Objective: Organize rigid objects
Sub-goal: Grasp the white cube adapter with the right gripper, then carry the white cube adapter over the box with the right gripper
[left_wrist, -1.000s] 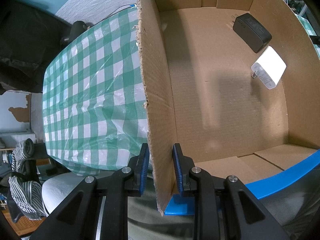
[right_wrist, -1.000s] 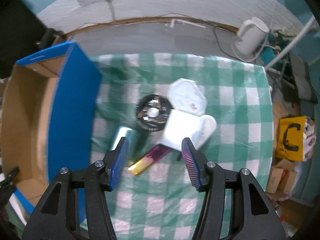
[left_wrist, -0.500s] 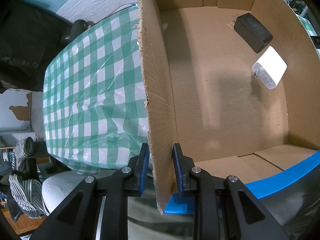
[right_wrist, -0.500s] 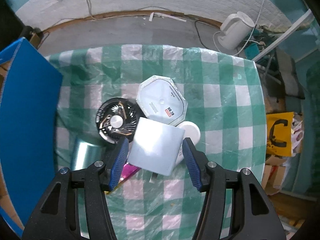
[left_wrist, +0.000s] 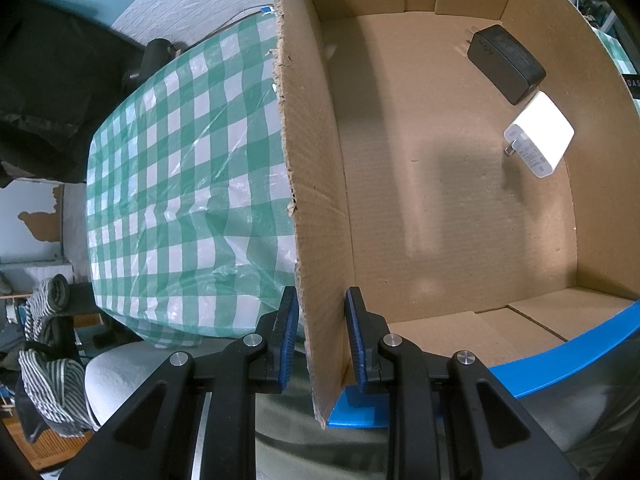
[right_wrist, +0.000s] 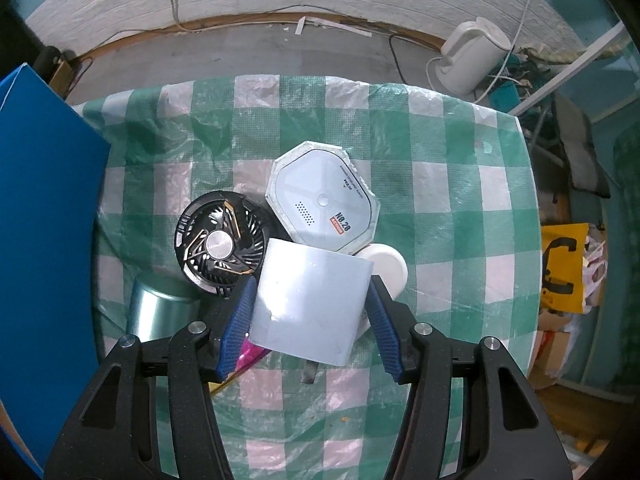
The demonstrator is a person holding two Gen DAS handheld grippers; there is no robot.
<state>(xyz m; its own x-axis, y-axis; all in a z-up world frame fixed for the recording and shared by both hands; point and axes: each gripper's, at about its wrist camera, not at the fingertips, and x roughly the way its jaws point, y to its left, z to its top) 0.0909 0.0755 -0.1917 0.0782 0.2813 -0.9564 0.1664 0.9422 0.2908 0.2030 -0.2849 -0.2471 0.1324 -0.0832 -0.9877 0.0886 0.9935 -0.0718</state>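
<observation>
In the left wrist view my left gripper point(left_wrist: 321, 334) is shut on the near wall of an open cardboard box point(left_wrist: 316, 184), one finger inside and one outside. A black charger point(left_wrist: 506, 64) and a white charger point(left_wrist: 540, 134) lie in the box. In the right wrist view my right gripper point(right_wrist: 312, 320) is open around a white rectangular block point(right_wrist: 312, 304), its pads close to both sides. Around the block lie a black fan point(right_wrist: 220, 246), a white octagonal device point(right_wrist: 324, 200), a white round lid point(right_wrist: 386, 266), a teal metal can point(right_wrist: 160, 312) and a pink-gold bar point(right_wrist: 250, 356).
The table has a green-and-white checked cloth point(right_wrist: 440, 200). The box's blue outer wall point(right_wrist: 44, 240) stands at the left of the pile. A white kettle point(right_wrist: 474, 56) and cables sit on the floor beyond the table. The table's edge runs along the right.
My right gripper has come down and forward over the pile, so the white block now sits between its fingers. The left gripper keeps hold of the box wall.
</observation>
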